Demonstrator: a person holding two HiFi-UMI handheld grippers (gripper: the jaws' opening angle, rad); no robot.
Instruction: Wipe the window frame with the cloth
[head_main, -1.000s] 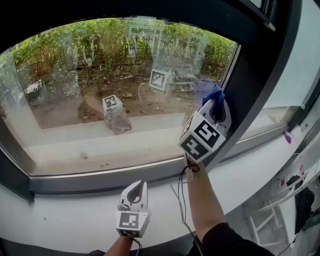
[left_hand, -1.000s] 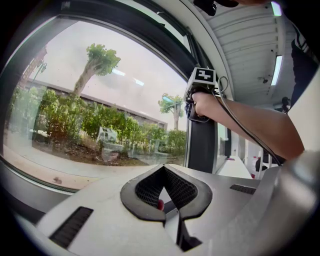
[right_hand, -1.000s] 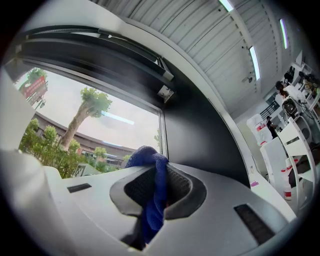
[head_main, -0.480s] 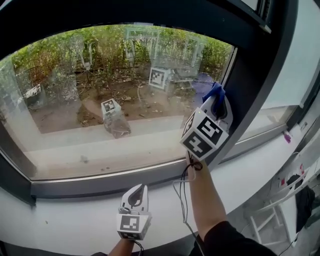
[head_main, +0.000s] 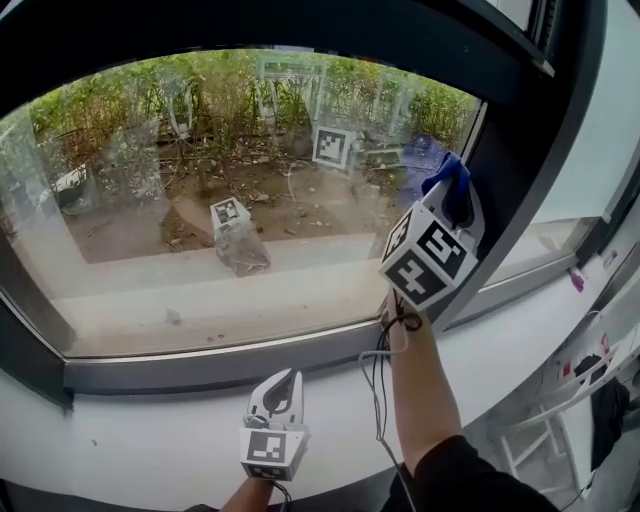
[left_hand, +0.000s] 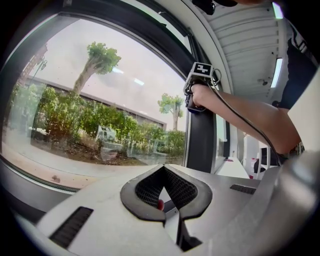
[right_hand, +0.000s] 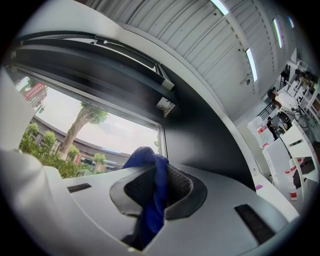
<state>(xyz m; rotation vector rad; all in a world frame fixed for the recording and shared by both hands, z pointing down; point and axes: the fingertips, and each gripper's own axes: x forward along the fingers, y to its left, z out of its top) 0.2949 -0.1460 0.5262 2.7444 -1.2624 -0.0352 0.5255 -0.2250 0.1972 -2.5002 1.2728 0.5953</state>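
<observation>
A blue cloth (head_main: 452, 180) is pinched in my right gripper (head_main: 456, 196), which is shut on it and raised against the dark vertical window frame (head_main: 505, 170) to the right of the big pane. The right gripper view shows the blue cloth (right_hand: 154, 192) bunched between the jaws, with its top near the black frame (right_hand: 200, 135). My left gripper (head_main: 280, 393) rests low over the white sill (head_main: 130, 440), jaws shut, nothing in them. From the left gripper view the right gripper (left_hand: 196, 85) and forearm appear up on the frame post (left_hand: 200, 135).
The large glass pane (head_main: 200, 200) reflects both marker cubes. A dark lower frame rail (head_main: 200, 362) runs under it. A second narrower pane (head_main: 545, 235) lies right of the post. White chairs and furniture (head_main: 560, 420) stand at lower right.
My right gripper with the cloth has slid up and slightly right along the vertical frame. The left gripper has stayed nearly still on the sill.
</observation>
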